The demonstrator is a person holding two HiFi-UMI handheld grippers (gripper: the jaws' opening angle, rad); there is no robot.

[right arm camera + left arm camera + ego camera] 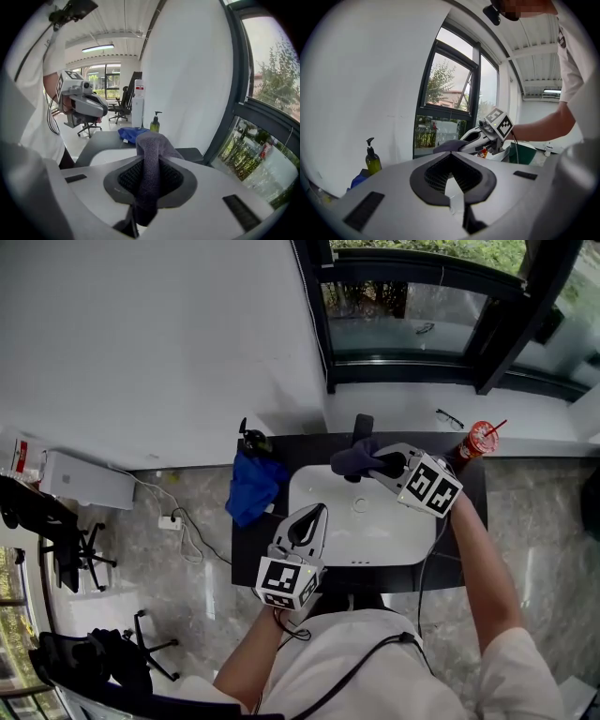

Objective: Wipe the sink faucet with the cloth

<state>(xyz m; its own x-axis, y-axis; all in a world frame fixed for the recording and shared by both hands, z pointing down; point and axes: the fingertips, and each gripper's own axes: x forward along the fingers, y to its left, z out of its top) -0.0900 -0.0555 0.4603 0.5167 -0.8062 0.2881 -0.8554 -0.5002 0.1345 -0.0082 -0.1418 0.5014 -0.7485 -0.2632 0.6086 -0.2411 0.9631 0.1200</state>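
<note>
Gently press cloth (pixel 351 463), clamped in right gripper (pixel 374 465) fingers, around faucet (pixel 364 425); rub top to base; hold left gripper (pixel 315 511), fingers together, clear of sink (pixel 323 486).

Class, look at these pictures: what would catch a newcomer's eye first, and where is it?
The right gripper clamps a dark cloth by the black faucet at the back of the white sink. The left gripper hangs empty over the sink's front-left rim. A blue rag lies on the counter's left end.
</note>
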